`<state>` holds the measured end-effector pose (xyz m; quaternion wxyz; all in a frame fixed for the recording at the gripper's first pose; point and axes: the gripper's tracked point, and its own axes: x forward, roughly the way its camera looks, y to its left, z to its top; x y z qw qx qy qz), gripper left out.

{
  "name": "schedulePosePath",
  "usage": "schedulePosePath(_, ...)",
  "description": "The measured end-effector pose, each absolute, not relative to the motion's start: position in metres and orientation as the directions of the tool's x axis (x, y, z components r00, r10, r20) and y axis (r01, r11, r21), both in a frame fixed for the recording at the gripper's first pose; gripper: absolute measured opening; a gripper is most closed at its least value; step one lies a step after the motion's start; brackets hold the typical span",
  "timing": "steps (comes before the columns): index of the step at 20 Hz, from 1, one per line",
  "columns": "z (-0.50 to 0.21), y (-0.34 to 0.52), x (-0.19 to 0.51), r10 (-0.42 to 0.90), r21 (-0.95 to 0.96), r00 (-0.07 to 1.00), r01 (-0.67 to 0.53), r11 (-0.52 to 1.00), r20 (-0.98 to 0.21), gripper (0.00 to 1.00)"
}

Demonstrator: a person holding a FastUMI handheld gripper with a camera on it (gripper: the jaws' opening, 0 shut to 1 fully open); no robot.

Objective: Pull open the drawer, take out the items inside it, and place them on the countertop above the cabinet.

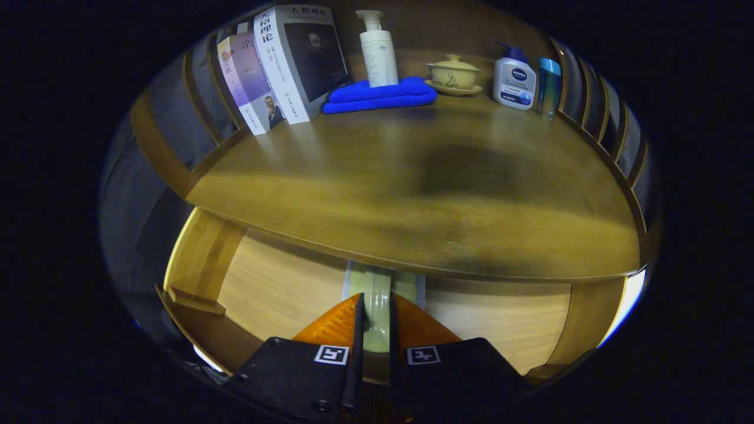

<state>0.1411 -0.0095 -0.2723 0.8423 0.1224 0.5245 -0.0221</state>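
Pinched close together, the jaws of the gripper (376, 315) clamp a pale green handle (377, 300) between both fingers, one finger (357, 330) on its left side and the other on its right. That handle stands upright on a pale backing plate at the middle of the drawer front (277, 288), a light wooden panel that runs left and right just beyond the fingertips and sits directly beneath the overhanging edge of the countertop (383, 194). Whether the drawer is drawn out at all cannot be told from this angle. A wooden leg (200, 253) frames the drawer front on the left, and another frames it on the right. Above, the countertop is a broad brown wooden surface with a dark shadow lying across its middle. Along its far edge, from left to right, lean several books (283, 65), tilted toward the left; just right of them lies a folded blue cloth (380, 94), with a white pump bottle (377, 53) standing upright just behind it. Farther right sits a yellow lidded cup (452, 73) on a saucer, then a white lotion bottle (513, 79) with a dark pump top, and touching or just beside it a slim blue bottle (549, 82). A slatted wooden rail (595, 100) curves around the left and right sides of the top.
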Motion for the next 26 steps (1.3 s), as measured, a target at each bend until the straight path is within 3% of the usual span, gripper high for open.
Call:
schedulePosePath(11, -0.23, 0.002, 0.102, 0.182, 0.203, 0.438, 0.0, 0.979, -0.88, 0.22)
schedulePosePath(21, -0.178, 0.009, 0.099, 0.283, 0.34, 0.509, 0.021, 0.94, -0.813, 0.21)
schedulePosePath(26, -0.159, -0.002, 0.109, 0.27, 0.337, 0.551, 0.022, 0.941, -0.79, 0.21)
